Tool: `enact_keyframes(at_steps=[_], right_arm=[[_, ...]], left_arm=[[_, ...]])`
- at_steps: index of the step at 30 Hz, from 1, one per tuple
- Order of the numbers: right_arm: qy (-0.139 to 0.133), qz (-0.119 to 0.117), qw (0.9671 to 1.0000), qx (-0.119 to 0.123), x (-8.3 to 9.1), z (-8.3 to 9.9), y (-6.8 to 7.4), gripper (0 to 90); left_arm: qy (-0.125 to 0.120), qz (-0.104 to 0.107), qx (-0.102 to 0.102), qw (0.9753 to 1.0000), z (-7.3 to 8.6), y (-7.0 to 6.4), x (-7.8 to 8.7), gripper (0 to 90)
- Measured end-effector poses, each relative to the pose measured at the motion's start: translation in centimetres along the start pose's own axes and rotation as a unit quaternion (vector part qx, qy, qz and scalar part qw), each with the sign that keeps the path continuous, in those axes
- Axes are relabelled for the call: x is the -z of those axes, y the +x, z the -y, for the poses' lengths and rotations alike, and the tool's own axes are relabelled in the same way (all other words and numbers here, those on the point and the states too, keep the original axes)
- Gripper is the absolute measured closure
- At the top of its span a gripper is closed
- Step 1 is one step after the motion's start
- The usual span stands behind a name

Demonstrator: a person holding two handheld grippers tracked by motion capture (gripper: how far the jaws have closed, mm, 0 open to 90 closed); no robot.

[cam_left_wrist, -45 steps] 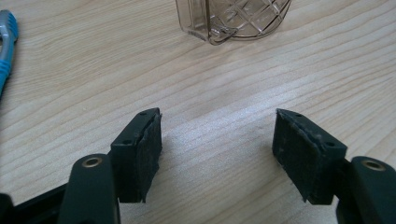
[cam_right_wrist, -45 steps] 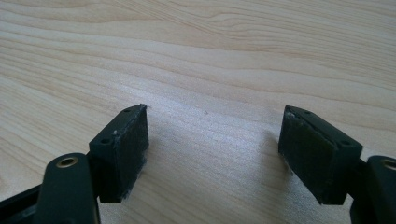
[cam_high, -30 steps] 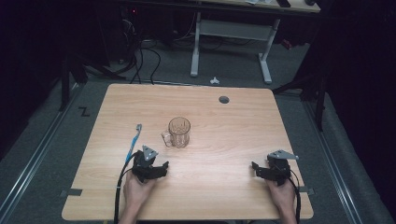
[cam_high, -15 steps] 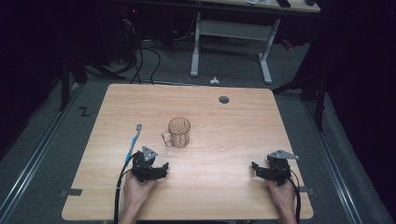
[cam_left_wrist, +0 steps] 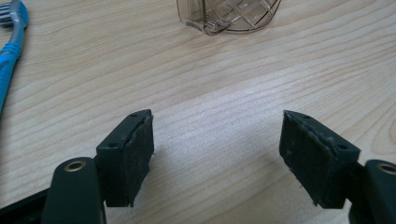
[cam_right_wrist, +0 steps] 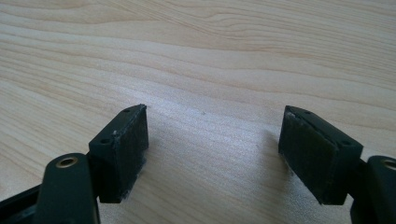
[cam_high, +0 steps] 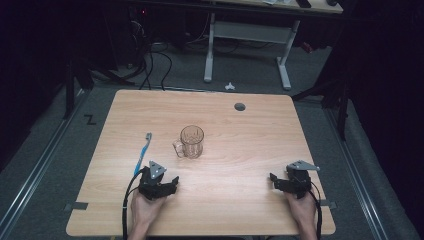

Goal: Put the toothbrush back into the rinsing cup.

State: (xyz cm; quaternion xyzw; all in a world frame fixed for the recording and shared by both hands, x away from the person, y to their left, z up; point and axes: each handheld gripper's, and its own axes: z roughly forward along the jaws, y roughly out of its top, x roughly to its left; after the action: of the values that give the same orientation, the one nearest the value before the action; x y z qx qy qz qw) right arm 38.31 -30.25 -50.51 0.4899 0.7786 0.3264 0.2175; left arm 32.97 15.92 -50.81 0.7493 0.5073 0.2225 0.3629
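Resting low on the pale wooden desk point(cam_high: 240, 150), the left hand-held gripper point(cam_high: 172, 182) had its jaws spread wide with nothing between them, and the right hand-held gripper point(cam_high: 273, 178), well apart near the desk's right edge, was likewise spread and empty. A clear, faceted glass mug point(cam_high: 191, 142) stood upright ahead of the left hand-held gripper, with a blue-handled toothbrush point(cam_high: 141, 152) lying flat to its left.

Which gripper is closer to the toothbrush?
The left gripper: the blue toothbrush lies just beyond it, while the right gripper rests across the table.
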Motion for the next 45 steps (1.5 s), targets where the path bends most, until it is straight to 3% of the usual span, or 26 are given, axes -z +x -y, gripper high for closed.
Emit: enact_keyframes(at_steps=[5,9,14,16,23,29,33,40,43,45], right_arm=[[0.0,0.0,1.0,0.0,0.0,0.0,0.0,24.3],[0.0,0.0,1.0,0.0,0.0,0.0,0.0,24.2],[0.0,-0.001,1.0,0.001,0.0,0.0,0.0,24.2],[0.0,-0.002,1.0,0.003,0.0,0.0,0.0,24.2],[0.0,-0.003,1.0,0.004,0.0,0.0,0.0,24.2],[0.0,-0.003,1.0,0.003,0.0,0.0,0.0,24.2],[0.0,-0.003,1.0,0.004,0.0,0.0,0.0,24.2],[0.0,-0.003,1.0,0.004,0.0,0.0,0.0,24.2],[0.0,-0.001,1.0,0.002,0.0,0.0,0.0,24.2],[0.0,-0.001,1.0,0.002,0.0,0.0,0.0,24.2]], left_arm=[[0.006,-0.002,0.003,1.0,0.4,0.2,0.7,27.3],[0.011,-0.019,-0.011,0.9997,0.5,0.1,1.4,28.5],[0.018,-0.021,-0.005,0.9996,0.2,0.9,1.9,29.8],[0.028,-0.015,-0.001,0.9995,0.1,1.1,2.1,35.2],[0.016,-0.012,0.025,0.9995,0.0,2.1,3.6,39.4],[0.035,-0.007,0.024,0.9991,0.3,3.1,4.0,43.2],[0.029,0.0,0.042,0.9987,0.4,3.8,4.2,44.2],[0.029,-0.022,0.047,0.9982,0.6,4.6,4.9,45.0],[0.044,-0.029,0.045,0.9976,0.6,5.1,5.2,46.1],[0.047,-0.029,0.055,0.9969,0.4,5.5,5.4,49.7]])
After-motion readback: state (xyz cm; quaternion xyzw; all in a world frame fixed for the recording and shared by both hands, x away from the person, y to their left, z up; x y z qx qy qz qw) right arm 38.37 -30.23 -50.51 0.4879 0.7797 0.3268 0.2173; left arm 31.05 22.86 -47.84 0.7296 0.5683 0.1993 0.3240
